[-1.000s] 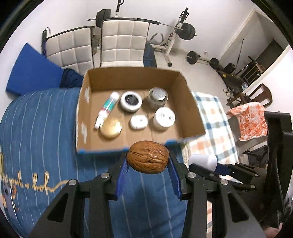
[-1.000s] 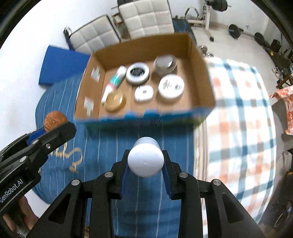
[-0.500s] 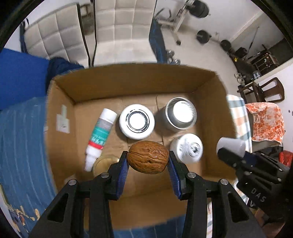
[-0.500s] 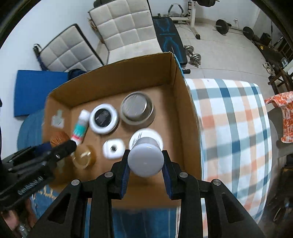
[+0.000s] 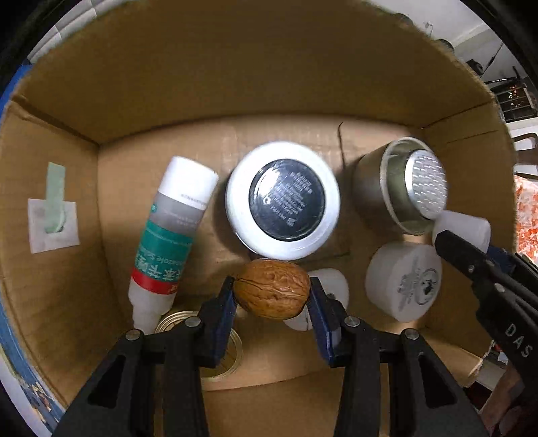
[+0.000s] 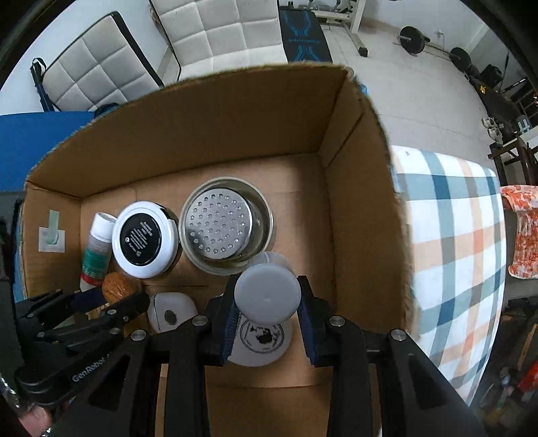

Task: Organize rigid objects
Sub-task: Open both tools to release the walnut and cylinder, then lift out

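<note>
From the left wrist, a walnut (image 5: 271,293) is pinched by the left gripper (image 5: 271,295) inside the cardboard box (image 5: 235,84), a gold lid (image 5: 201,343) half hidden beneath. From the right wrist, a white cap (image 6: 267,293) is clamped by the right gripper (image 6: 267,295), a printed lid (image 6: 259,339) partly covered

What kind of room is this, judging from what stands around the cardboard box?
Probably a room in a home used as a gym: a barbell lies on the floor, a weight bench stands behind, and the cardboard box rests on a checked blanket.
</note>
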Motion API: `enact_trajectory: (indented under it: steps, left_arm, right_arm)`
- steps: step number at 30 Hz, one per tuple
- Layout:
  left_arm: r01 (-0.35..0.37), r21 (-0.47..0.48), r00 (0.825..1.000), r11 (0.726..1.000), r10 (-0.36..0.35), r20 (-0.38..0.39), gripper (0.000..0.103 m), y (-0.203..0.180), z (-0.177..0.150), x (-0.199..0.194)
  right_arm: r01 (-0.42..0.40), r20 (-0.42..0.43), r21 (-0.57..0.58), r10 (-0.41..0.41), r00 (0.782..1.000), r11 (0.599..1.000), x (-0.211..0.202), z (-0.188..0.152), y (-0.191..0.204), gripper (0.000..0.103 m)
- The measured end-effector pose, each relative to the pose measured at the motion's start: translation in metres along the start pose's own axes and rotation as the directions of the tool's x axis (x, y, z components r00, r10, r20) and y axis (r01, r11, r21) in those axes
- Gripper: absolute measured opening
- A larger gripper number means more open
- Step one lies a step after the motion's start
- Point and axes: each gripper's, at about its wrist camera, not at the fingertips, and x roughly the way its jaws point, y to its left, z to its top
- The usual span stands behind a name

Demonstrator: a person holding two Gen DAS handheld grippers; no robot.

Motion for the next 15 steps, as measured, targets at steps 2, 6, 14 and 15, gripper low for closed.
enact_trajectory:
  steps: [2,6,14,15]
  left_arm:
    - [-0.009,-0.003,1.000,1.000,0.008,-0.016,0.040,0.002,0.002,0.007]
    - [-0.008,-0.028,0.999,1.000,0.007,-0.036,0.040,0.009,0.006,0.018]
    - [-0.016,-0.015,0.999,1.000,0.015,-0.041,0.040,0.015,0.007,0.015]
    - [-0.016,-0.012,0.999,1.000,0.016,-0.038,0.040,0.016,0.004,0.014]
  right_arm:
    - [0.012,-0.003,-0.006,-0.012,1.000,1.000,0.003,0.001,0.001,0.035]
    - [0.012,-0.007,-0.011,-0.012,1.000,1.000,0.004,0.006,0.001,0.035]
    - [-0.016,-0.056,-0.053,0.013,0.998,0.998,-0.001,-0.017,0.000,0.035]
    - [-0.022,-0.063,-0.063,0.018,0.998,0.998,-0.001,-0.023,0.000,0.035]
